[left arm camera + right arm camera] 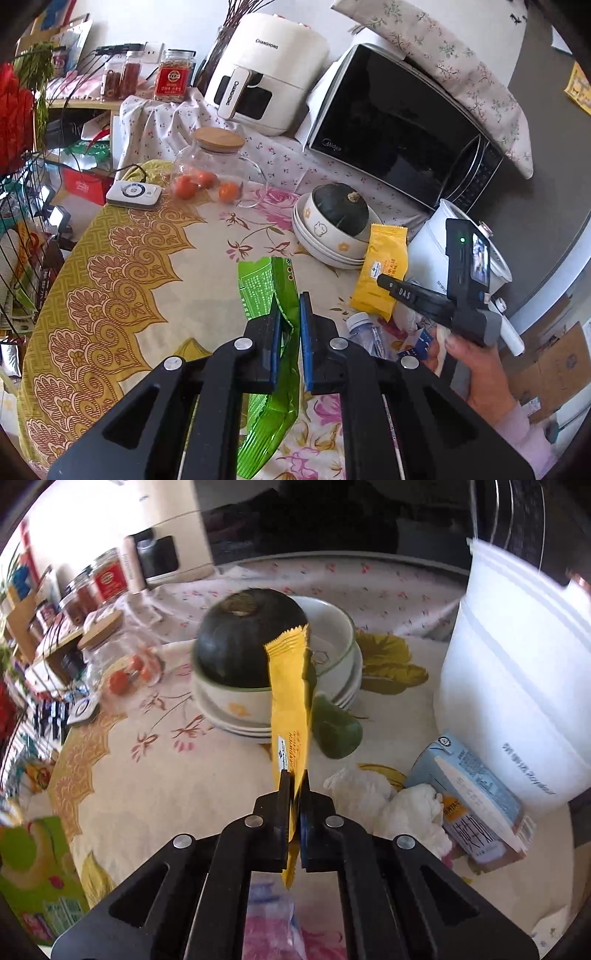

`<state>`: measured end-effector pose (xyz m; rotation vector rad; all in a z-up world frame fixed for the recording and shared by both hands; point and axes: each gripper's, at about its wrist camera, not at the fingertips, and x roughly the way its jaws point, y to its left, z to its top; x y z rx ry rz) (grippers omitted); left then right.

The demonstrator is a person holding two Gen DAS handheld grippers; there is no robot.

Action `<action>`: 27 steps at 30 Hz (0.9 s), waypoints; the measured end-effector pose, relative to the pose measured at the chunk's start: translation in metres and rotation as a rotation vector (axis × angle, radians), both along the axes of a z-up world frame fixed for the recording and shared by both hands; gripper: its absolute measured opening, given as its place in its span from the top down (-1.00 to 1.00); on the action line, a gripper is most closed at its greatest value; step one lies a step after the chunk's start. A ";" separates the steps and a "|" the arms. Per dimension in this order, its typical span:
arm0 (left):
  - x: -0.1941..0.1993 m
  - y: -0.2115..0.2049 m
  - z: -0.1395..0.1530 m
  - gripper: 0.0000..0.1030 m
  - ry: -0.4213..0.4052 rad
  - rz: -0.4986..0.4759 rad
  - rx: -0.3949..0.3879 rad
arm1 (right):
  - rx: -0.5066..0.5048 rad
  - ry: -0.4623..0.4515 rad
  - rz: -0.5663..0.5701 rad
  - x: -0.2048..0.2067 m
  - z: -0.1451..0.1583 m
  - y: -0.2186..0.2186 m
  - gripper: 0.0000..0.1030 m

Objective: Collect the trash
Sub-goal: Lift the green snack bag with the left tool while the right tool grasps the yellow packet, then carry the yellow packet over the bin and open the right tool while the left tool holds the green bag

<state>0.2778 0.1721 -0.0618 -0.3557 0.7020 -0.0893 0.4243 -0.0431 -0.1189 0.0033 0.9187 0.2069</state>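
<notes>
My left gripper point(290, 308) is shut on a green snack wrapper point(267, 284) and holds it over the flowered tablecloth point(147, 258). My right gripper point(294, 781) is shut on a yellow snack wrapper point(290, 709), which stands up in front of the bowls; the same wrapper shows in the left wrist view point(384, 269), with the right gripper point(388, 282) at its lower edge. A crushed plastic bottle point(364, 332), a blue milk carton point(476, 797) and crumpled white tissue point(399, 808) lie on the table near the right gripper.
Stacked bowls point(332, 635) hold a dark green squash point(240, 638). A white pot point(517, 686), a microwave point(399, 125), an air fryer point(266, 70) and a glass jar of tomatoes point(210, 173) stand behind. A green fruit point(338, 731) lies by the bowls.
</notes>
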 end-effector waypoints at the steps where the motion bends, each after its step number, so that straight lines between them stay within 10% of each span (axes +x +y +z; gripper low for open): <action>1: -0.002 -0.002 0.003 0.82 -0.012 0.002 0.009 | -0.016 -0.021 0.005 -0.009 0.006 0.003 0.96; 11: -0.023 -0.017 0.028 0.82 -0.096 -0.020 0.033 | -0.028 -0.182 -0.031 -0.099 0.066 0.009 0.97; 27: -0.073 -0.074 0.043 0.82 -0.163 -0.150 0.075 | -0.052 -0.225 -0.152 -0.209 0.078 -0.034 0.97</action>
